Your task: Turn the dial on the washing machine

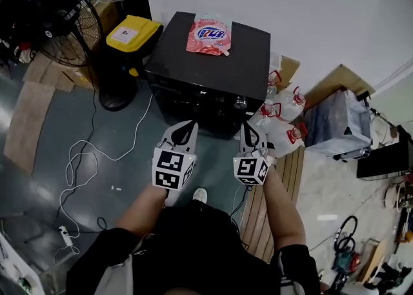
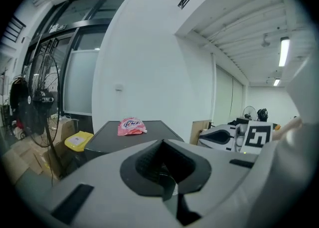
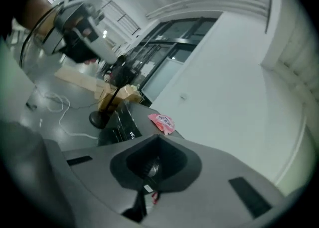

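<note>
**Head view.** The washing machine [image 1: 193, 61] stands directly ahead of me, its front panel facing me. The dial [image 1: 240, 102] sits toward the right end of that panel, below the pink detergent bag [image 1: 209, 34] that lies on the lid. My right gripper [image 1: 250, 131] is near the dial, which lies just beyond its tips and slightly to their left. My left gripper [image 1: 189, 127] faces the middle of the panel, so the dial lies off to its right. I judge the right gripper the nearer tool. Neither gripper touches the machine.

**Left gripper view.** The jaws are closed tip to tip with nothing between them. The lid and the bag show above them. The gripper body hides the front panel, so the dial is not visible here. The right gripper shows at the right edge.

**Right gripper view.** The jaws are fully closed and hold nothing. The picture is rolled; the machine's front and the bag lie beyond the tips. I cannot pick out the dial with certainty. The jaws must open before they can grip it.
</note>
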A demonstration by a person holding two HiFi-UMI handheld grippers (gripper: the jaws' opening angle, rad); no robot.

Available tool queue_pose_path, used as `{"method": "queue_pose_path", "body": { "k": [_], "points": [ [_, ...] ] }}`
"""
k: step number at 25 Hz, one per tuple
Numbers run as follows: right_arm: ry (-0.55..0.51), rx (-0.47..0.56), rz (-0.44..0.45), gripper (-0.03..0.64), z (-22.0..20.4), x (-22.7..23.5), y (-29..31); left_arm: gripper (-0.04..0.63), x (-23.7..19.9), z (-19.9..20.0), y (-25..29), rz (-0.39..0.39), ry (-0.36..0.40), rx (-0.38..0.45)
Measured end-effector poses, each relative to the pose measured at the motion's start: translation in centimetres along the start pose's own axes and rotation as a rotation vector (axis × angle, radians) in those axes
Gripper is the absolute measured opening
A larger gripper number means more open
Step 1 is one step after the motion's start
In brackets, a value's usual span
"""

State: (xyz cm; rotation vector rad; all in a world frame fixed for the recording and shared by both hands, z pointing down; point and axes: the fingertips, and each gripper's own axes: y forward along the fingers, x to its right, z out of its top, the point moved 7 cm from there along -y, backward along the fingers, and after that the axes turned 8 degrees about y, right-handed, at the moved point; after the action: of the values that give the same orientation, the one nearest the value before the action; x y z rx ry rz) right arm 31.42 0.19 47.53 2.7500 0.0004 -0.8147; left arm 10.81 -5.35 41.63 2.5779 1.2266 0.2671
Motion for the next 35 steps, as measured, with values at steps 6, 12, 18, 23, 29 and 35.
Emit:
{"method": "queue_pose_path", "body": {
  "k": [6,12,18,23,29,35],
  "points": [
    [-0.387,-0.105,0.102,0.111,-4.6,-0.7,3.4,0.007,0.1,-0.9,-0.2,0.028,-0.026,-0.006],
    [-0.694,-0.202,0.175,0.213,-9.2,-1.4,7.4,0.008,-0.3,-2.2,-0.6,0.068,-0.048,-0.038],
    [-1.007,-0.208,0.23,0.25,-12.1,-3.0,11.7,0.007,-1.3,-3.7,-1.1,0.133,-0.079,-0.068],
    [-1.076,-0.231,0.3,0.278,-13.5,-3.6,14.7,0.008,-2.1,-5.4,-1.6,0.185,-0.104,-0.113],
    [-1.177,-0.201,0.301,0.299,-15.6,-4.4,17.5,0.008,-3.4,-6.5,-2.2,0.242,-0.125,-0.143],
    [-1.229,-0.194,0.281,0.327,-17.4,-5.1,18.9,0.006,-3.8,-7.2,-1.9,0.248,-0.13,-0.16]
  ]
}}
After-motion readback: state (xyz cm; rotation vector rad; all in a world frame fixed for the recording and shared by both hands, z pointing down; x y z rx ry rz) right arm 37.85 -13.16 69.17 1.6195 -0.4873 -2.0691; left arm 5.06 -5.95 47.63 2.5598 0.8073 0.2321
